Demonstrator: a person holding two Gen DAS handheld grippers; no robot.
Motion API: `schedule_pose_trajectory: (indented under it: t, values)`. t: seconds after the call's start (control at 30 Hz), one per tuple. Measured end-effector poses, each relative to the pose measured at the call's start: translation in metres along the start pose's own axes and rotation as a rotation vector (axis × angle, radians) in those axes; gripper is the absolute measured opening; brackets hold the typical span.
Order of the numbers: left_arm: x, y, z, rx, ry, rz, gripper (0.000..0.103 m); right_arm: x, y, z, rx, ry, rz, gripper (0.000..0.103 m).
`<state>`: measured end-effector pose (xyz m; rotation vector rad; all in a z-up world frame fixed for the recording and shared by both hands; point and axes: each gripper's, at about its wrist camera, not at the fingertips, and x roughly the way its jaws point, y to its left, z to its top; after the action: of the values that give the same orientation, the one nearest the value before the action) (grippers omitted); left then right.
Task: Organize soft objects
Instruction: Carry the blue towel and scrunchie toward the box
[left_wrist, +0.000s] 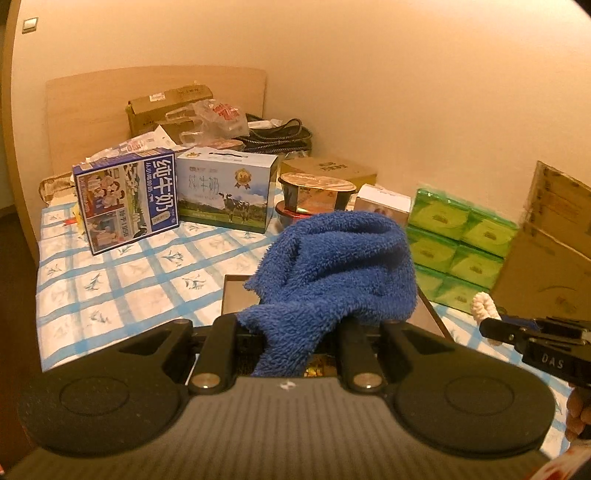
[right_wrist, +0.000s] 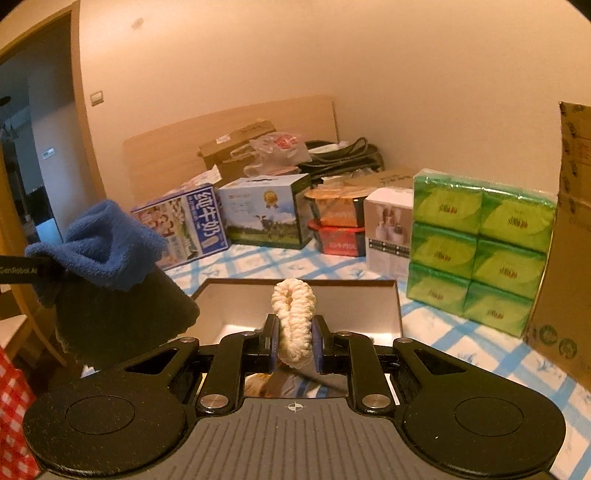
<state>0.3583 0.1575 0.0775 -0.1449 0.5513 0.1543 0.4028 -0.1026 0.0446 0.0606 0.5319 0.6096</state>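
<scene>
The right gripper (right_wrist: 294, 341), marked "DAS" in the left view, clamps a cream scrunchie (right_wrist: 293, 317); the left gripper (left_wrist: 288, 332), marked "GenRobot.AI" at the right view's left edge, grips a blue towel (left_wrist: 332, 266).

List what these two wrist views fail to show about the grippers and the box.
- Left gripper fingertips: left wrist view, buried under the blue towel.
- Open box floor: both views, covered by towel, cream scrunchie and right gripper.
- Cardboard carton: cut off by right edge.
</scene>
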Motion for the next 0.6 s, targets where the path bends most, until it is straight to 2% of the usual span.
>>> schedule_pose_trajectory:
  t: [0.37, 0.53, 0.6]
  values:
    - [0.095, -0.002, 0.007, -0.012, 0.091, 0.029, 0.014, 0.075, -0.033, 0.006, 0.007, 0.067, -0.041, 0.018]
    - [0.129, -0.001, 0.012, -0.022, 0.1, 0.048, 0.015, 0.099, -0.043, 0.002, 0.002, 0.091, -0.058, 0.018]
    - [0.14, -0.001, 0.012, -0.022, 0.113, 0.042, 0.02, 0.106, -0.047, -0.001, 0.008, 0.101, -0.063, 0.018]
